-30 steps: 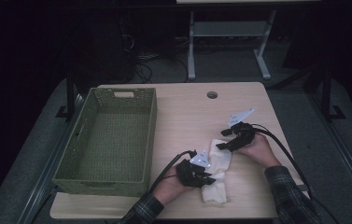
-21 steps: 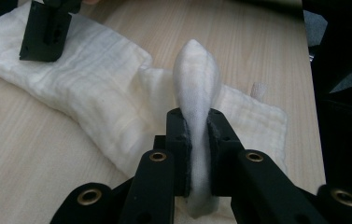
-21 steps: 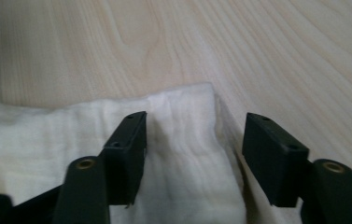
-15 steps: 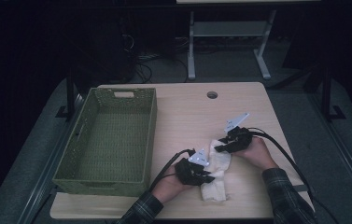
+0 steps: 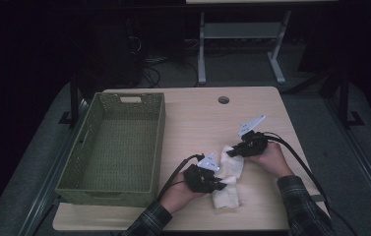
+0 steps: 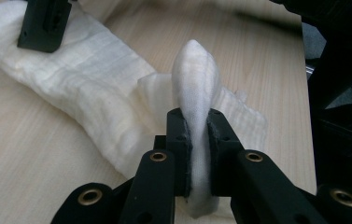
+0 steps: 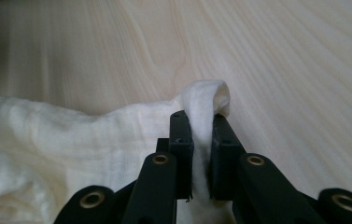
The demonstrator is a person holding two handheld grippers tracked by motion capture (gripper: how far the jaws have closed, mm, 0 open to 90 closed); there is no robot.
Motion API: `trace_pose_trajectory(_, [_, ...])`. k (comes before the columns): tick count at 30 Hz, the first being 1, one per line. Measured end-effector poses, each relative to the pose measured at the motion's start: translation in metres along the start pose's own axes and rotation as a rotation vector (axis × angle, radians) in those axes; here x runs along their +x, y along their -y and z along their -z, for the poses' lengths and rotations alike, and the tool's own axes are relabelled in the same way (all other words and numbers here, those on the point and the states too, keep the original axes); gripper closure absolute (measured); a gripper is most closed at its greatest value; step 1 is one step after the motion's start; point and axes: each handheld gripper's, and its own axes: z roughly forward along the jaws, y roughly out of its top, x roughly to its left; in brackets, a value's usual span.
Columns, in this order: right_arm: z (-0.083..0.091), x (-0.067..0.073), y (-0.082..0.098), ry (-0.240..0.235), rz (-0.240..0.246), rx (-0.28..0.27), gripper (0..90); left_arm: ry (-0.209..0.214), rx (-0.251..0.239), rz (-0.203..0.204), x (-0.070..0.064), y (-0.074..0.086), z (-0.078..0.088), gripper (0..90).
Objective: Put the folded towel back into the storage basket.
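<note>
the white cloth (image 5: 228,181) lies crumpled on the worktop (image 5: 193,118), right of the empty basket (image 5: 115,146). a fold is clamped in the left gripper (image 6: 197,140); the right gripper (image 7: 200,140), whose jaws have just been closing, is clamped on an edge. lifting or folding is judged not yet begun.

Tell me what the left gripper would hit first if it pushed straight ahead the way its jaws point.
The left gripper, shut on a fold of the white cloth, would probably first plough into more of that cloth, then bare table; depth is uncertain.
</note>
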Motion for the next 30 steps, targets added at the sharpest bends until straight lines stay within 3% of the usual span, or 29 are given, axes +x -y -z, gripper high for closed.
trace_pose_trajectory(7, [0.016,-0.001,-0.014,-0.007,0.023,-0.029,81.9,-0.033,-0.015,0.01,-0.003,-0.018,0.018,81.2])
trace_pose_trajectory(19, [0.032,-0.005,-0.056,0.002,0.12,-0.052,81.9,-0.069,-0.033,0.014,0.003,-0.047,0.056,81.1])
trace_pose_trajectory(25, [0.031,-0.002,-0.076,0.003,0.137,-0.047,81.9,-0.083,-0.031,-0.006,0.005,-0.053,0.075,81.0])
trace_pose_trajectory(30, [0.033,-0.002,-0.091,0.003,0.121,-0.073,81.8,-0.081,-0.046,-0.018,0.012,-0.053,0.094,81.0])
